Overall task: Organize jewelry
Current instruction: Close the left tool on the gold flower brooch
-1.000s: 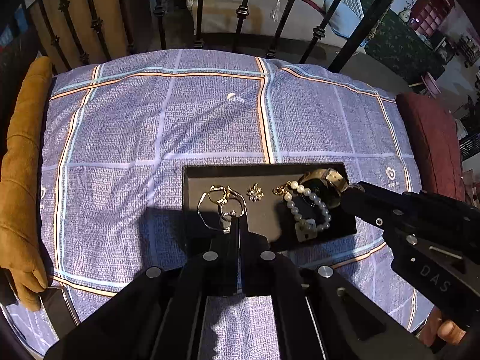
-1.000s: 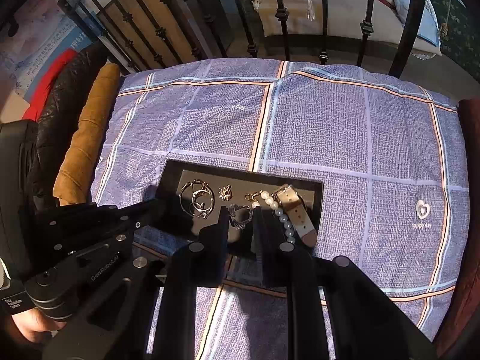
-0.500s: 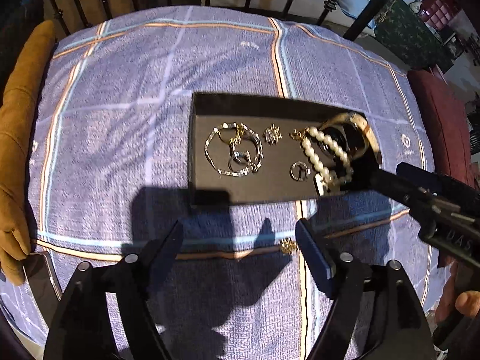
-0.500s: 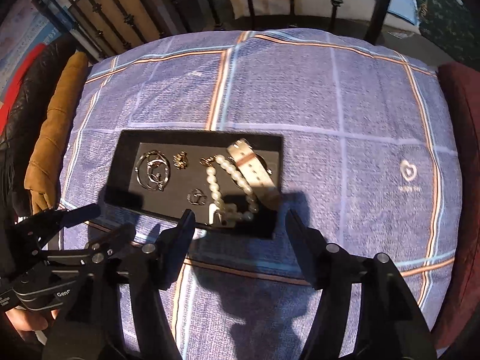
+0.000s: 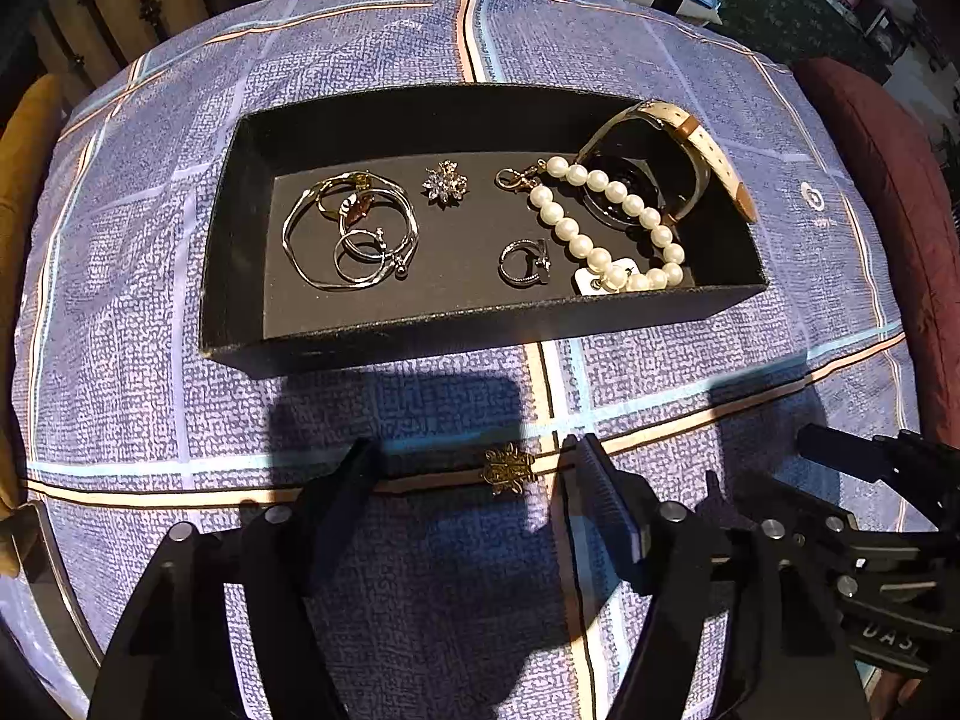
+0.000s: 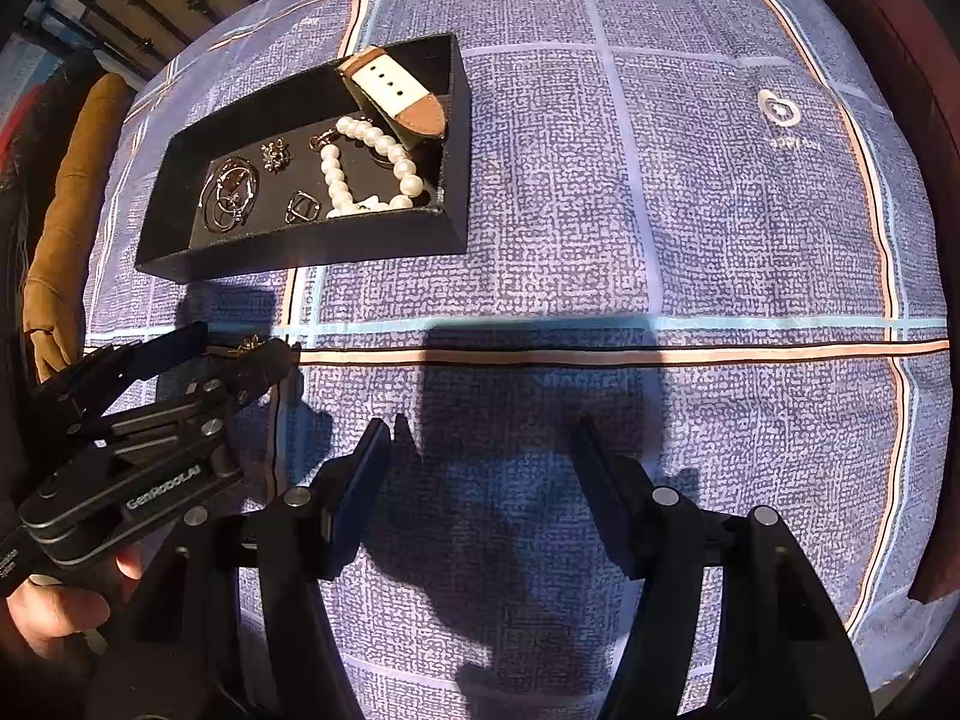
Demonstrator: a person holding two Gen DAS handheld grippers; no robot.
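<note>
The left gripper (image 5: 471, 468) has its fingers (image 5: 354, 480) wide apart, tips low over the blue plaid cloth (image 5: 150, 276) that covers the bench. A small gold brooch (image 5: 509, 471) lies on the cloth between those fingers, nearer the right one and touching neither. From the right wrist view the same brooch (image 6: 246, 345) shows only as a gold glint in the gap between the left gripper's fingers.

Just beyond the left fingertips sits a shallow black tray (image 5: 420, 336). Inside it, ahead and to the left of the fingers, a gold bangle (image 5: 306, 258) rings a few smaller rings (image 5: 360, 255). A crystal brooch (image 5: 445, 182) lies straight ahead, with a dark ring (image 5: 525, 264) nearer the fingers. Ahead and to the right, a pearl bracelet (image 5: 606, 222) drapes over a watch (image 5: 678, 138) with a cream and tan strap, propped against the tray's right end.

The right gripper (image 6: 483, 450) also has its fingers (image 6: 366, 462) spread apart, holding nothing, over bare cloth. The tray (image 6: 312, 246) is ahead and to the left of them, well apart.
</note>
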